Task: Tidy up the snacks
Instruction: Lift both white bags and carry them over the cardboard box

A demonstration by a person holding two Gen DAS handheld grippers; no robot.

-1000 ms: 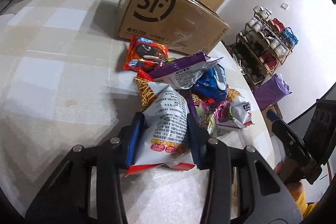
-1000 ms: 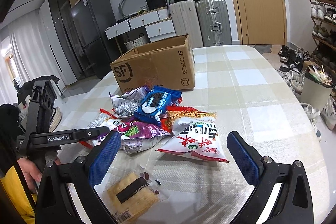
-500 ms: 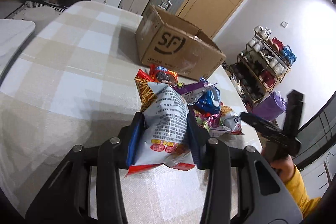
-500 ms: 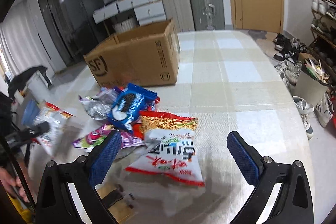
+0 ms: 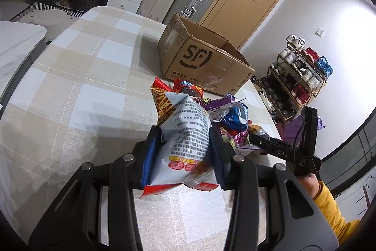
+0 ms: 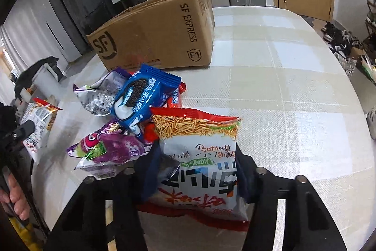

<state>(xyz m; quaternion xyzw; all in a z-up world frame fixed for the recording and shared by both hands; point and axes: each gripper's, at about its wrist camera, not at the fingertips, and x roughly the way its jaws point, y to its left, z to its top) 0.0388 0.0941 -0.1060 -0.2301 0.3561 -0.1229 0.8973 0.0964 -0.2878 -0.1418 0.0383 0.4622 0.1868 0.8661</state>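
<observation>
Two noodle-snack bags are in play: the left gripper [image 5: 185, 152] is clamped on a white noodle-snack bag [image 5: 185, 133] at lower centre, and the right gripper [image 6: 195, 171] has closed around another noodle-snack bag [image 6: 199, 157], bottom centre. The snack pile [image 6: 131, 109] sits mid-left, just below the cardboard box [image 6: 162, 34].

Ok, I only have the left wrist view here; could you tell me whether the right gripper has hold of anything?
Observer: Yes, the right gripper is shut on a red-and-white noodle snack bag, printed front up.
Operator: Thank you. Is anything crowding it?
Observer: A purple packet lies right beside its left finger.
Operator: And my own bag, from there?
Observer: The left gripper holds its snack bag apart from the pile, touching none of it.
</observation>
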